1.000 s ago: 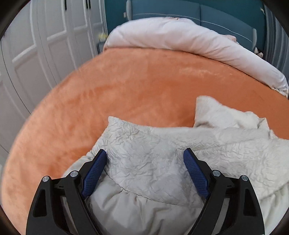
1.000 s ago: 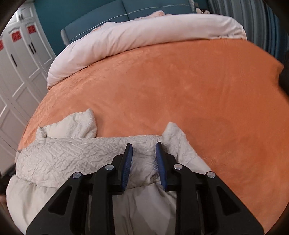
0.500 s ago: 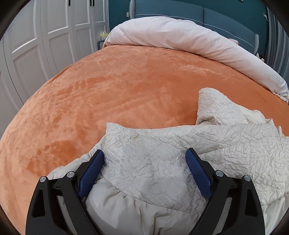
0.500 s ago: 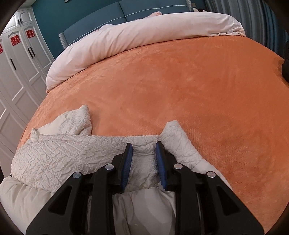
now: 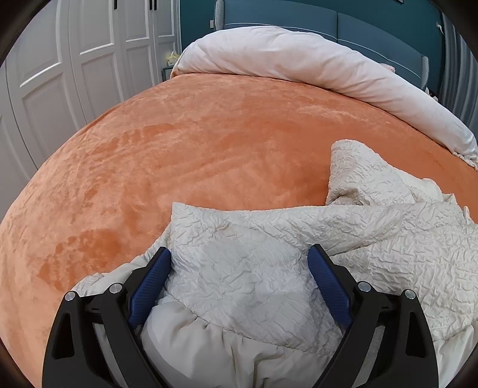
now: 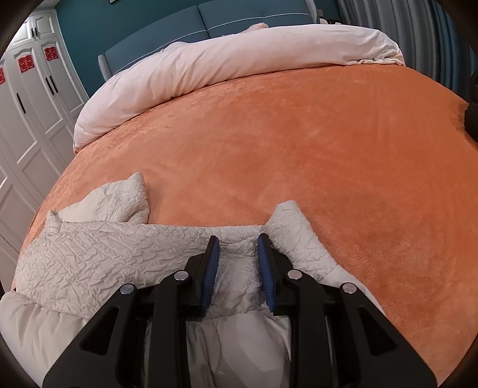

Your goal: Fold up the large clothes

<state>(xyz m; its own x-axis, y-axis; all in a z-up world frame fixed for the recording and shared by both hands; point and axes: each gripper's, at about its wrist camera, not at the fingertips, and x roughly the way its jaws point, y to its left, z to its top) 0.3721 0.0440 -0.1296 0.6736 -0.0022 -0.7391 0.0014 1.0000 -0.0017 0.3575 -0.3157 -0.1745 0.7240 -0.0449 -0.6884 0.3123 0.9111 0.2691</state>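
Observation:
A cream quilted jacket (image 5: 388, 238) with a crinkled outer side and a smooth lining lies bunched at the near edge of the orange bedspread (image 5: 209, 149). In the left wrist view my left gripper (image 5: 239, 259) holds a thick fold at the jacket's left corner, its blue pads set wide and pressed against the puffy cloth. The right wrist view shows the same jacket (image 6: 89, 253) stretching away to the left. There my right gripper (image 6: 238, 241) is shut on a narrower fold near the jacket's right end, where a sleeve (image 6: 295, 226) pokes out beside it.
A pale pink duvet (image 5: 298, 59) is rolled back along the head of the bed, below a blue headboard (image 6: 239, 15). White wardrobe doors (image 5: 74, 74) stand along the left side. The orange bedspread (image 6: 298, 149) spreads wide beyond the jacket.
Both grippers keep their grip on the jacket. The left one has sunk a little toward the bed with its fold, and the jacket now lies lower on the spread.

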